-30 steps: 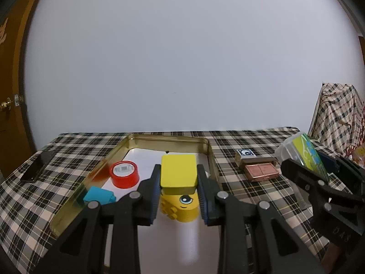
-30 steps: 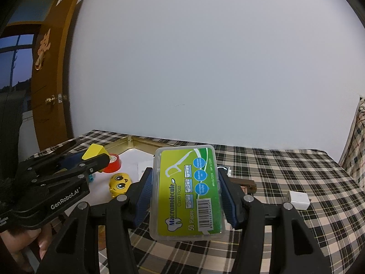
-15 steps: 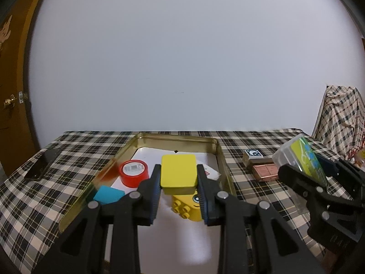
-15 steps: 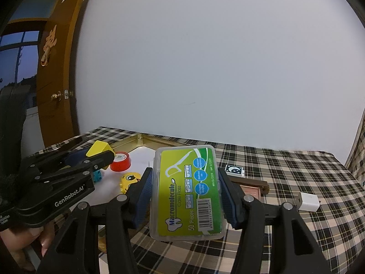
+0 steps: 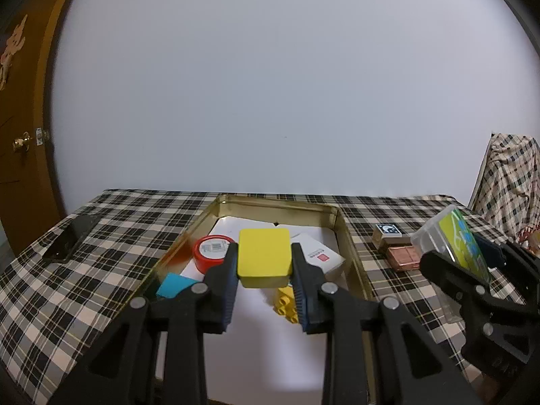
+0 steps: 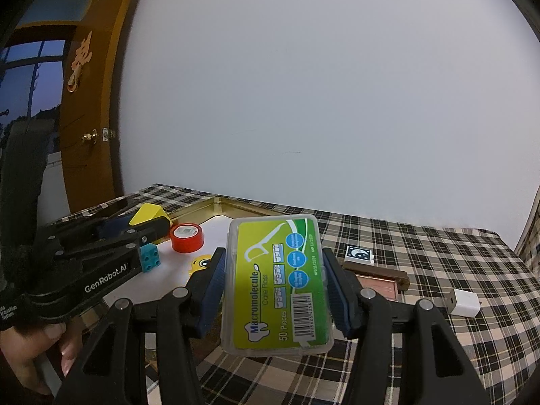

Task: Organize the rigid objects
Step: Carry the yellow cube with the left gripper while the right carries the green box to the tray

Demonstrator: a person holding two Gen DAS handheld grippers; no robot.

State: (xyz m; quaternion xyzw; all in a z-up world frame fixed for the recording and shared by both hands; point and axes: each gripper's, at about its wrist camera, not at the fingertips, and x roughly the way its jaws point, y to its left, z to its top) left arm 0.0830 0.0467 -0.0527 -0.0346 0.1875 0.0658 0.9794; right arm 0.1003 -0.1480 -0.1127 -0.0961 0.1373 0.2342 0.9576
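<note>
Left wrist view first: the left gripper (image 5: 264, 270) has its jaws clamped tight on a plain yellow block (image 5: 264, 257), held level in the air above the gold tray (image 5: 349, 260) that sits on the checked tablecloth (image 5: 67, 287). Down in the tray there's a red tape roll (image 5: 213, 252) with a barcode sticker on top, a blue brick (image 5: 175, 285) by the near left wall, a yellow studded toy (image 5: 287, 303) just beneath the right jaw, and a white box (image 5: 320, 257) with a small red label too tiny to read. Right of the tray a brown case (image 5: 400, 253) carries a black-and-white marker tag (image 5: 388, 230), and a dark phone (image 5: 72, 241) lies far left. Over to the right wrist view: the right gripper (image 6: 275, 285) pinches a clear floss pick box (image 6: 278, 283) by its long sides, held above the cloth, label facing the camera, reading "Macromolecule", "Care Floss", "50 Pieces" above a barcode. The left gripper comes in from the left, "GenRobot.AI" printed along its black body, a hand (image 6: 40, 354) curled round the handle at the bottom corner. A white charger plug (image 6: 464, 302) rests on the cloth to the right, well apart from the tray.
</note>
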